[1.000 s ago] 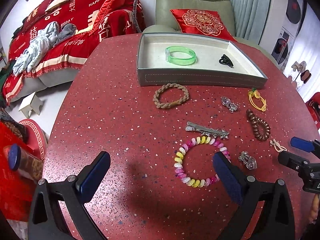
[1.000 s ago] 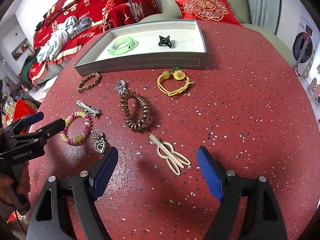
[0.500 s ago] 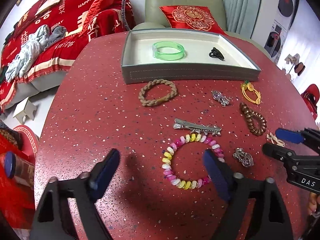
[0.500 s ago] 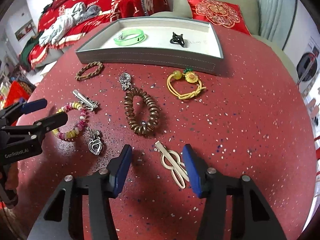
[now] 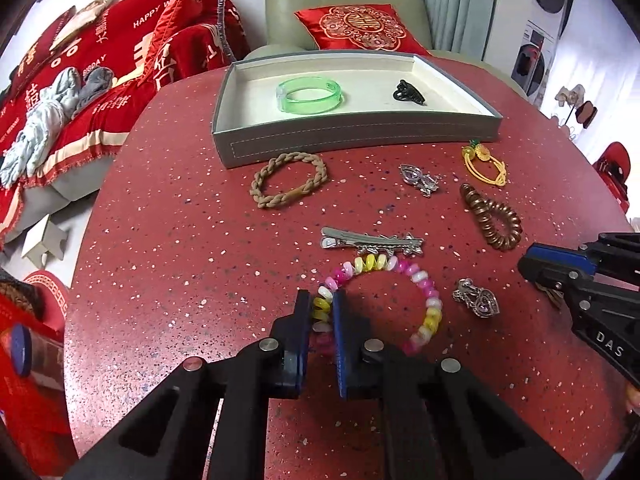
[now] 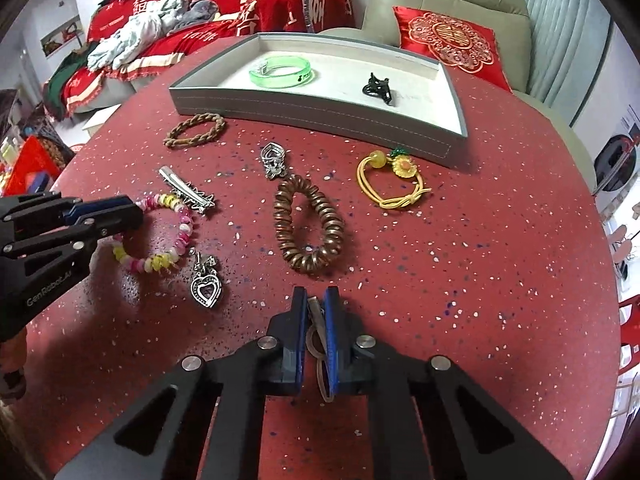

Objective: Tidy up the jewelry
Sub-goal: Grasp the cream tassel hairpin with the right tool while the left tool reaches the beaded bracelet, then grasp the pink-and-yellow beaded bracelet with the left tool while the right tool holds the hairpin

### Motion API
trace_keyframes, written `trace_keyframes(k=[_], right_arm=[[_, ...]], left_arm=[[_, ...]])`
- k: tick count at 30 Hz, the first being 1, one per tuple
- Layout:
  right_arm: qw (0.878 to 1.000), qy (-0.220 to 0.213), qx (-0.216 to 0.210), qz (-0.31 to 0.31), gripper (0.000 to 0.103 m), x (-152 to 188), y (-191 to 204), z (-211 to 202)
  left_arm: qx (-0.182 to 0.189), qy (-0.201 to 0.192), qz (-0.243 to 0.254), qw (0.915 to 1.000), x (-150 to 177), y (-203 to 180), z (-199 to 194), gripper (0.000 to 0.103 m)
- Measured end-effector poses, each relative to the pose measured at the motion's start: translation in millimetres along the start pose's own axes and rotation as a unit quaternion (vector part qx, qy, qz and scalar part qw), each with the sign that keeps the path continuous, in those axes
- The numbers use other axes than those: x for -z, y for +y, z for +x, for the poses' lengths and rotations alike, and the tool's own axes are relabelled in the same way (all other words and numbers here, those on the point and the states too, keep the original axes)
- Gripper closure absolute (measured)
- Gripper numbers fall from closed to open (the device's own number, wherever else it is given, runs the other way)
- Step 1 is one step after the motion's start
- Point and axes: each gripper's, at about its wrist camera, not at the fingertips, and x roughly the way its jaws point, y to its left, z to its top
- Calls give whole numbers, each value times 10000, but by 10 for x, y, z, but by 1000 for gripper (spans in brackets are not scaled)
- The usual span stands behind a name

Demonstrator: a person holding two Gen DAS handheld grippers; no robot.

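My left gripper (image 5: pixel 323 300) is shut on the left side of the pink and yellow bead bracelet (image 5: pixel 428 300), which lies on the red table; it also shows in the right wrist view (image 6: pixel 160 260). My right gripper (image 6: pixel 316 300) is shut on the beige knot hair clip (image 6: pixel 316 332), mostly hidden between the pads. The grey tray (image 5: pixel 352 140) at the back holds a green bangle (image 5: pixel 310 94) and a black claw clip (image 5: pixel 408 92).
Loose on the table lie a braided brown hair tie (image 5: pixel 288 186), a silver clip (image 5: pixel 372 240), a brown spiral tie (image 6: pixel 308 228), a yellow flower tie (image 6: pixel 394 180), a heart pendant (image 6: pixel 206 290) and a silver charm (image 6: pixel 274 160). A sofa and armchair stand behind.
Both grippers have moved forward, lowered and closed: the left onto the bead bracelet, the right onto the beige knot clip.
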Motion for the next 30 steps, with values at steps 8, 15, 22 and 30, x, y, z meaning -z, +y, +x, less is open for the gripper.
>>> trace_keyframes(k=[8,15,22,30], right_arm=[[9986,-242,-228,402,94,-27,-130,-207],[9949,-434,-494,760,94,-67,-248,-362],[9928,-558,-609,871,94,-100,-273,-451],[9903,-671,-734,975,94,-151,-285,-531]], left_arm=[[360,-125,-191,9991,-23,42,-141,76],[525,-261,-171,9981,-60,21,-273,76],[621,-398,-198,9971,-125,24,-402,76],[670,-576,-187,9959,-222,53,-515,86]])
